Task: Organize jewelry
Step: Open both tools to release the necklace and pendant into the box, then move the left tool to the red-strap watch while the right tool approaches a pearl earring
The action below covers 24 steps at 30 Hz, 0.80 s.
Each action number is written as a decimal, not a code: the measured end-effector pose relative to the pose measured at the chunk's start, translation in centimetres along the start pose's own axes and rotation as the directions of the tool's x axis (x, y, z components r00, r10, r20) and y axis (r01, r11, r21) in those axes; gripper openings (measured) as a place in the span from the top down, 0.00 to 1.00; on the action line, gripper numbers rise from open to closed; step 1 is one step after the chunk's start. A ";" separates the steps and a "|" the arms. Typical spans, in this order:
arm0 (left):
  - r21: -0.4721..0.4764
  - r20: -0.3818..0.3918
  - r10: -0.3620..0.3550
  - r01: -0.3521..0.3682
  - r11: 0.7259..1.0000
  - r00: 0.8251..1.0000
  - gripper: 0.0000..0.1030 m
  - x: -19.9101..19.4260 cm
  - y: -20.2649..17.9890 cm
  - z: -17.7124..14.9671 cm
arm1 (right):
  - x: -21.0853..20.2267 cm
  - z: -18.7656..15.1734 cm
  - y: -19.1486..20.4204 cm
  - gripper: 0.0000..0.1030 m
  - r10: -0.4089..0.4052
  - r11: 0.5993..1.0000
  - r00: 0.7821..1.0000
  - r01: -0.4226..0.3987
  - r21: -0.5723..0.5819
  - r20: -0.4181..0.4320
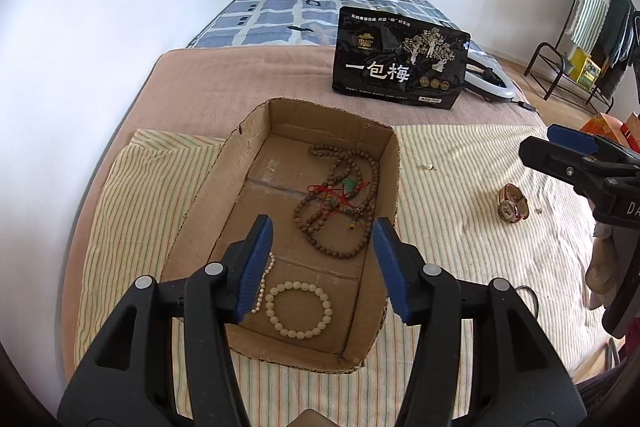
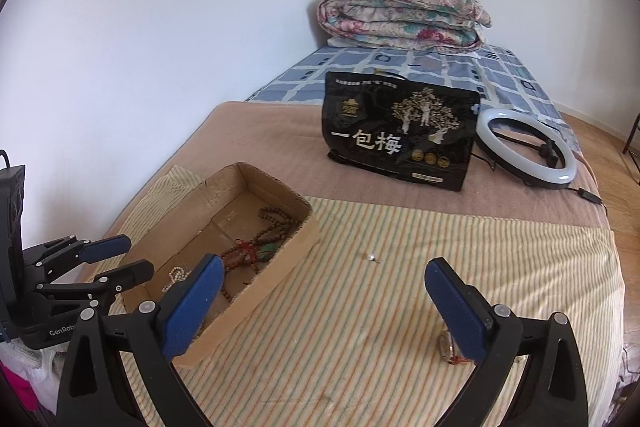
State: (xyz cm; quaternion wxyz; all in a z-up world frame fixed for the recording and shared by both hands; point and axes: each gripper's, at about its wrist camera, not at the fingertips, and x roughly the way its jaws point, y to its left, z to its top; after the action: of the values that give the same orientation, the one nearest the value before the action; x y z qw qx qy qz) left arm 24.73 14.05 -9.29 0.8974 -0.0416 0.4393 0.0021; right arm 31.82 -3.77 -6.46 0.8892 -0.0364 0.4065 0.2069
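Left gripper [image 1: 324, 267] fingers spread over cardboard box [image 1: 248, 147] (beads inside); right gripper [image 2: 320, 307] fingers spread wide, empty.

Your left wrist camera hangs close over the near end of the cardboard box [image 1: 280, 131], tilted steeply down along its fingers toward the bed's far end. Your right wrist camera sits further right and a touch back, over the striped cloth [image 2: 380, 307], facing the same far end, so the box slides to its left side. Both views share the box, the black snack bag [image 1: 400, 63] at the brown blanket's far edge, and the folded quilt [image 2: 404, 15] by the wall.
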 end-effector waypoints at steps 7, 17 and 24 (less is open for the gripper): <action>0.021 -0.011 -0.035 0.035 0.999 0.999 0.48 0.1 -2.8 0.3 | -3.4 -1.6 -5.6 0.00 -0.108 0.993 0.994 0.108 0.049 0.004; 0.065 -0.027 -0.097 0.099 0.993 0.995 0.48 1.1 -7.7 0.9 | -6.8 -3.8 -12.5 0.00 -0.219 0.970 0.976 0.218 0.104 -0.003; 0.085 -0.045 -0.142 0.145 0.986 0.989 0.48 2.6 -11.3 1.4 | -7.1 -6.2 -17.5 0.00 -0.262 0.950 0.965 0.258 0.176 0.000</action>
State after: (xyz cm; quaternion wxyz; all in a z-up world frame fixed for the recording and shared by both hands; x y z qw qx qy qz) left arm 27.90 2.80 -9.67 0.8875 -0.0336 0.4521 -0.0827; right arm 30.26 -23.59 -7.13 0.9131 -0.0089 0.4042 0.0522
